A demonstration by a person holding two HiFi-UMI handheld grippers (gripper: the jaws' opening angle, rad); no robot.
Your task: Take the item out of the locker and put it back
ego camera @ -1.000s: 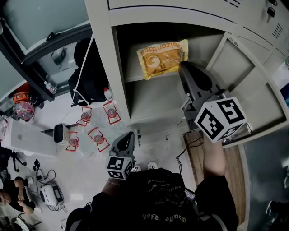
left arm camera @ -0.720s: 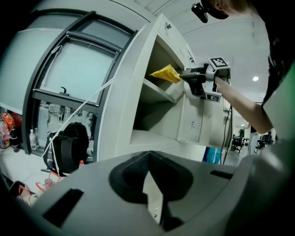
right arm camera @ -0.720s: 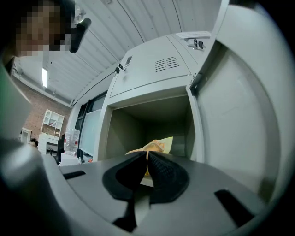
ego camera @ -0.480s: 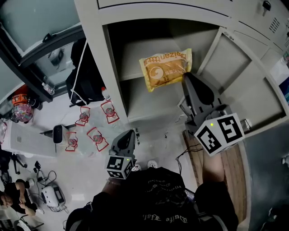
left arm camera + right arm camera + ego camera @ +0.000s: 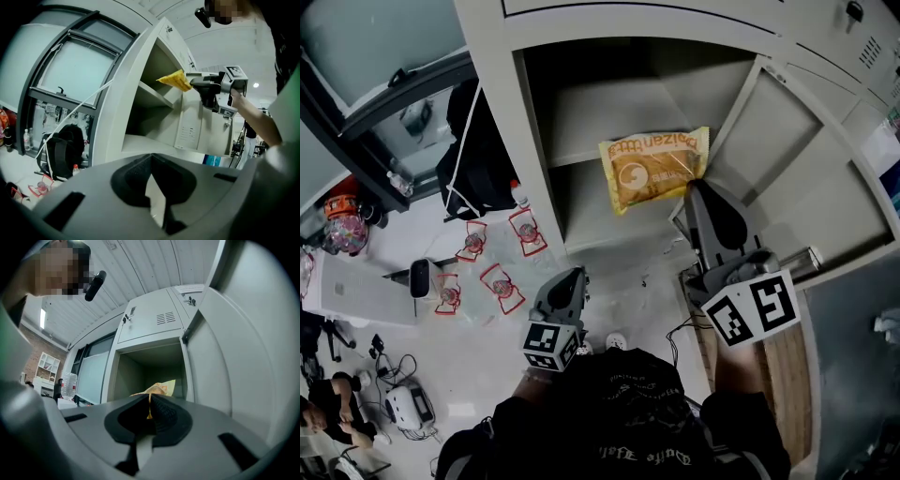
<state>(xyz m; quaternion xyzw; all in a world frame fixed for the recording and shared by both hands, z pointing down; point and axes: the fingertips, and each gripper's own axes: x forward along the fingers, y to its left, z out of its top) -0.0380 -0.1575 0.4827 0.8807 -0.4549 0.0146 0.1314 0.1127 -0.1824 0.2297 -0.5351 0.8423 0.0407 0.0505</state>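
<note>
A yellow snack bag (image 5: 654,169) hangs in front of the open locker's (image 5: 511,122) compartment, level with the lower shelf (image 5: 609,211). My right gripper (image 5: 695,184) is shut on the bag's right edge, and the bag sticks out to the left of its jaws. In the right gripper view the bag (image 5: 157,389) shows just above the closed jaws of the right gripper (image 5: 149,401), with the locker opening behind it. My left gripper (image 5: 574,275) hangs low near the floor, shut and with nothing in it. The left gripper view shows the bag (image 5: 174,79) held at the locker's mouth.
The locker door (image 5: 787,150) stands open to the right of my right gripper. A black backpack (image 5: 478,159) leans left of the locker. Several bottles in red holders (image 5: 492,272) stand on the floor, beside a white box (image 5: 356,291). A wooden board (image 5: 783,361) lies at lower right.
My right gripper has drawn back toward me and downward, carrying the yellow bag from the upper shelf level out to the front of the locker. The left gripper stayed put.
</note>
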